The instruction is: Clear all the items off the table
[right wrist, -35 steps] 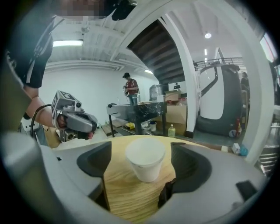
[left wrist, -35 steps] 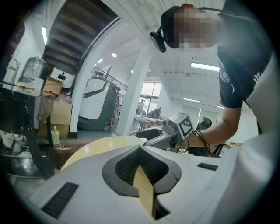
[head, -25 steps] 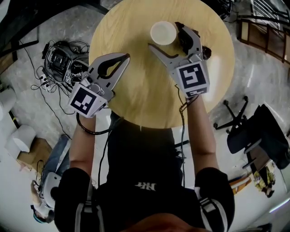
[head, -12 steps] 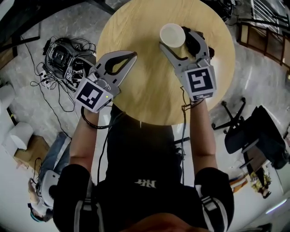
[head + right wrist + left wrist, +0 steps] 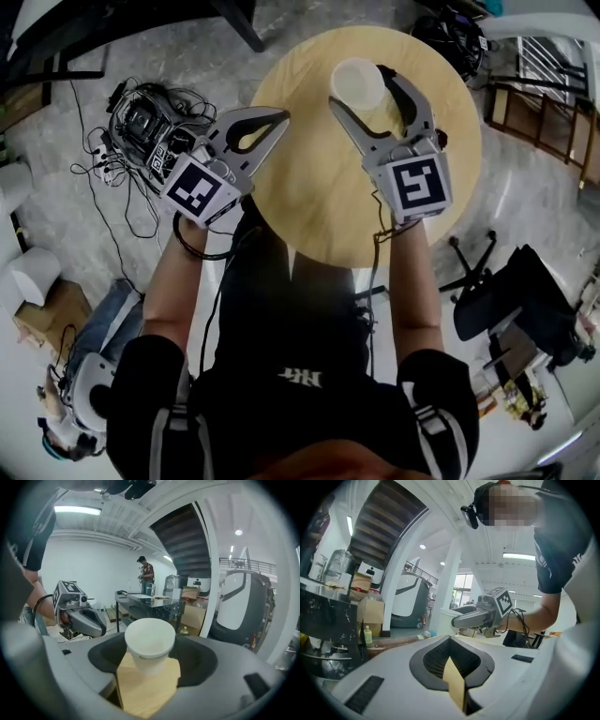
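Pale wood of the round table point(image 5: 309, 216) below both grippers. Noted a white paper cup point(image 5: 358, 77) upright between the tips of the right gripper point(image 5: 360, 86), clamped at its sides, jaws fairly wide around it and just lately closing in. Left gripper point(image 5: 279, 116) off to that gripper's left, well apart from the cup, jaws pressed together and empty, a sliver of tabletop showing past them. On the floor beyond the left gripper's outer side, a tangle of black cables and gear point(image 5: 141, 124); off the right gripper's outer side, a black office chair point(image 5: 511, 300). Against a second ago: jaws then spread loose about the cup, now tight on it; left gripper shut then as now. Floor clutter seen from the head view alone. Right gripper view adds a black counter point(image 5: 150, 603) ahead of the jaws, a person point(image 5: 146, 576) standing behind it, and a big white rounded machine point(image 5: 239, 606) to the right. Left gripper view gives the right gripper side-on.
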Demonstrator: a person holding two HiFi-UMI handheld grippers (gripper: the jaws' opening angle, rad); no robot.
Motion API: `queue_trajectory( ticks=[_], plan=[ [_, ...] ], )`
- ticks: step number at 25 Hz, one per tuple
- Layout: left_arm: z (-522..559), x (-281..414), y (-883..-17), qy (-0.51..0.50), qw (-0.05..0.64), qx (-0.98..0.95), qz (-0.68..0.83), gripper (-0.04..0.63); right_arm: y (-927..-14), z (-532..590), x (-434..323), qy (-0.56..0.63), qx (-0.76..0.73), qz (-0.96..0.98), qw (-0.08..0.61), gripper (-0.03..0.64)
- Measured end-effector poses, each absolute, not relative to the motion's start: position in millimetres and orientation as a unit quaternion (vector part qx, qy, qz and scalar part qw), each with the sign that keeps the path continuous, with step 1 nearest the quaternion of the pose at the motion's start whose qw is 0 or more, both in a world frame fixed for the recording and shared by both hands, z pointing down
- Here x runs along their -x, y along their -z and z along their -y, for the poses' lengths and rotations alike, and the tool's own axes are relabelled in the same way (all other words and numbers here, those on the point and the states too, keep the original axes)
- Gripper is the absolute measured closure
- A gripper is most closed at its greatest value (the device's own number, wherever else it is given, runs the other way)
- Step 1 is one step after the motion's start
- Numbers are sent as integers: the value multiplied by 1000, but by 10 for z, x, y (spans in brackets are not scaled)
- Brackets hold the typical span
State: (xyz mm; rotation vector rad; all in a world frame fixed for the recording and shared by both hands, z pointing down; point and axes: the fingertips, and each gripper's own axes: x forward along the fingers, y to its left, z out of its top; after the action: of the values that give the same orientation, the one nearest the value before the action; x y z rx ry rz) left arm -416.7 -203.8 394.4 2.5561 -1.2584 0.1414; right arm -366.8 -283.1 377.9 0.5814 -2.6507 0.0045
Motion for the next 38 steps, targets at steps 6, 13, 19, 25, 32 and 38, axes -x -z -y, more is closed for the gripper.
queue_trajectory(
  ticks=[6, 13, 19, 25, 32, 38],
  plan=[
    [2168, 4748, -3636, -41, 128, -878, 460, 581, -3403, 2944, 4350, 6, -179, 966, 187, 288],
    [2322, 5519, -3335, -33, 108, -866, 488, 581, -3008, 3073, 5260, 26, -140, 976, 165, 291],
    [2463, 6087, -3180, -38, 96, -856, 507, 581, -2871, 3326, 5921, 33, -123, 980, 156, 293],
    [2598, 6670, -3175, -38, 96, -845, 525, 581, -2987, 3711, 6508, 25, -123, 979, 163, 293],
    [2702, 7090, -3336, -35, 112, -835, 538, 581, -3247, 4130, 7106, 11, -116, 977, 178, 293],
    [2641, 7224, -3597, -28, 141, -828, 542, 581, -3470, 4233, 7417, 12, -110, 975, 192, 293]
  ],
)
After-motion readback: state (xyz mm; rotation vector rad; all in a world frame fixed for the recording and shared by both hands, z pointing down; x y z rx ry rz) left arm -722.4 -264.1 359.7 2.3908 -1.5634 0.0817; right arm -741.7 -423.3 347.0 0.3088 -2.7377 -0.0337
